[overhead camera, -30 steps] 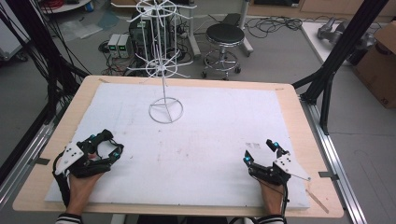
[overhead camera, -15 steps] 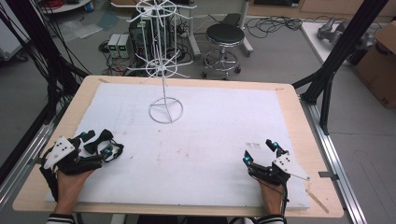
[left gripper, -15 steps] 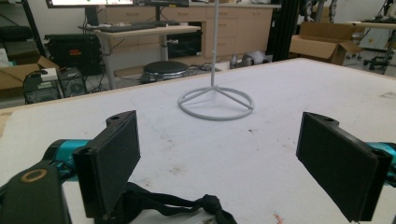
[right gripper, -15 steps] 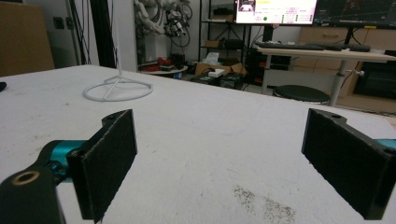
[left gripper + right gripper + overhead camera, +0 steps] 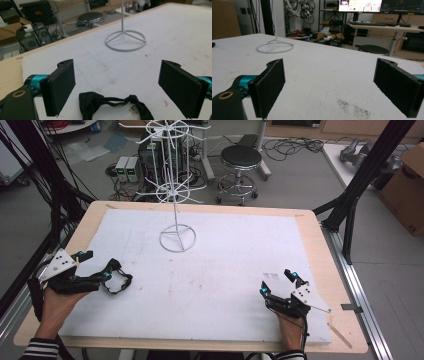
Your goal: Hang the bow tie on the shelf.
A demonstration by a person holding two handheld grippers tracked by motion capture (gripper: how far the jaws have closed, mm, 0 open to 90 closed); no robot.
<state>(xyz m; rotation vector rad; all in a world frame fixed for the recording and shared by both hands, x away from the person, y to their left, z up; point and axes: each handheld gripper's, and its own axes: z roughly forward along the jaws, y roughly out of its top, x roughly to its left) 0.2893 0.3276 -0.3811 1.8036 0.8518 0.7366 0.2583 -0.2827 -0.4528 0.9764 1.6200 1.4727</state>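
A black fabric band (image 5: 119,276), knotted and looped, lies on the white table mat (image 5: 225,250) at the front left. My left gripper (image 5: 95,266) is open with its jaw tips at the band. In the left gripper view the band (image 5: 112,103) lies flat on the mat low between the two wide-apart jaws of the left gripper (image 5: 118,65), touching neither pad. A white wire rack (image 5: 175,195) stands on its ring base (image 5: 125,41) at the back middle. My right gripper (image 5: 278,282) rests open at the front right, and the right gripper (image 5: 332,62) has nothing between its jaws.
The mat covers a wooden table whose bare edge (image 5: 330,270) shows on the right. Black frame posts (image 5: 360,185) stand at both sides. A stool (image 5: 241,157), computer boxes and cables are on the floor behind the table.
My left gripper has drawn back to the left and turned, leaving the black band lying at its jaw tips. The right gripper has not moved.
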